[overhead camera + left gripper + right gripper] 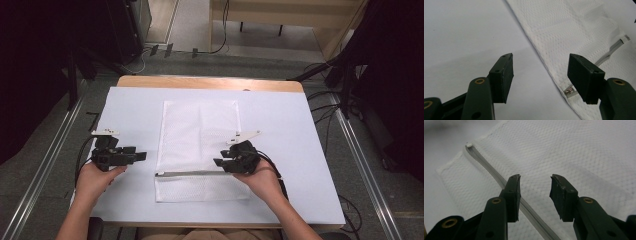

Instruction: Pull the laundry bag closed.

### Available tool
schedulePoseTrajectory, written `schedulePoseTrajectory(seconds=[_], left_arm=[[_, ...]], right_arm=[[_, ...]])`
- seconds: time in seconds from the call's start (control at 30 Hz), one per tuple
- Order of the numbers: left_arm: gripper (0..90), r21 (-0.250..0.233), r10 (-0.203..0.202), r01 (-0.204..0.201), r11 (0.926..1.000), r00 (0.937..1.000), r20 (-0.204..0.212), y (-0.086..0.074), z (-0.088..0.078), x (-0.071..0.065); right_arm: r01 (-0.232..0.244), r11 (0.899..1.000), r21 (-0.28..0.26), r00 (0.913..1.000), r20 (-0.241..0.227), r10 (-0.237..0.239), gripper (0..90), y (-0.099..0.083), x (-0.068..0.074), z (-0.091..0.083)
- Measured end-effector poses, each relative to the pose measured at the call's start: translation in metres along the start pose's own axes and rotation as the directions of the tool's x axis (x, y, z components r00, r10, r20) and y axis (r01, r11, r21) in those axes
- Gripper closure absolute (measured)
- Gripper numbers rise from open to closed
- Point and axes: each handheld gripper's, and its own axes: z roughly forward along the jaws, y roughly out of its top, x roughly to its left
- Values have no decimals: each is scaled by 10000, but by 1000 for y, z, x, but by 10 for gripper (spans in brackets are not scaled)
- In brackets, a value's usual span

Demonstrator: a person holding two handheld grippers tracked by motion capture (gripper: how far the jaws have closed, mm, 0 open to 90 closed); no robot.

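left gripper (141, 156): jaws apart, left of mesh bag (200, 135) | right gripper (218, 162): jaws apart over zipper (190, 173) | likely zip step: pin left end, pull slowly

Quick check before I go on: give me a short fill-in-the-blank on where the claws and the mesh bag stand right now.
1. The white mesh bag lies flat on the table's ____ cover.
2. Both claws have their jaws ____.
3. The right claw is poised over the bag's ____.
4. The left claw sits at the bag's ____ edge, seen from the person's side.

Missing words: white; open; zipper; left
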Motion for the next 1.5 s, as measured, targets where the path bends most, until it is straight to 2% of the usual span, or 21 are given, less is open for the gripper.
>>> schedulePoseTrajectory(seconds=[0.17, 0.23, 0.5, 0.6, 0.67, 0.83, 1.0, 1.13, 1.2, 1.23, 1.27, 1.4, 1.5], left_arm=[[373, 55, 49, -49, 10000, 10000, -72, 0, 2, 2], [374, 21, 28, -28, 10000, 10000, -66, 0, 2, 1], [375, 82, 71, -71, 9999, 10000, -62, 0, 3, 3], [376, 9, 70, -69, 10000, 10000, -45, 0, 3, 3], [378, 5, 98, -98, 10000, 9998, -153, 0, 1, 4], [379, -107, 35, -36, 9999, 9999, -115, 0, 0, 6], [379, -57, 107, -108, 9999, 9996, -251, -1, 0, 5], [380, -68, 119, -121, 9999, 9997, -229, -1, 0, 5], [380, -59, 124, -126, 9999, 9997, -217, -1, 0, 5], [380, -64, 125, -126, 9999, 9997, -220, -1, 0, 5], [381, -59, 125, -126, 9999, 9997, -212, -1, 0, 6], [380, -90, 159, -162, 9998, 9995, -276, -1, 1, 5], [380, -91, 179, -182, 9998, 9994, -284, -1, 1, 5]], right_arm=[[12, 10000, 61, 9991, -423, -9, 657, 8, 12, 11], [173, 9998, 126, 9984, -533, -166, 671, 10, 18, 16], [235, 9996, 166, 9967, -783, -221, 660, 18, 29, 28], [404, 9988, 288, 9935, -1075, -371, 655, 22, 32, 36], [511, 9981, 334, 9932, -1059, -474, 651, 24, 34, 41], [653, 9973, 338, 9908, -1205, -608, 631, 29, 42, 50], [690, 9964, 495, 9860, -1555, -606, 745, 33, 50, 57], [774, 9953, 587, 9844, -1629, -669, 752, 34, 57, 64], [836, 9949, 570, 9806, -1822, -720, 752, 35, 64, 70], [836, 9949, 570, 9806, -1822, -720, 752, 35, 64, 70], [839, 9945, 634, 9768, -2027, -695, 800, 35, 67, 73], [1003, 9919, 781, 9732, -2152, -814, 813, 36, 71, 82], [954, 9918, 848, 9712, -2265, -741, 807, 37, 75, 89]])
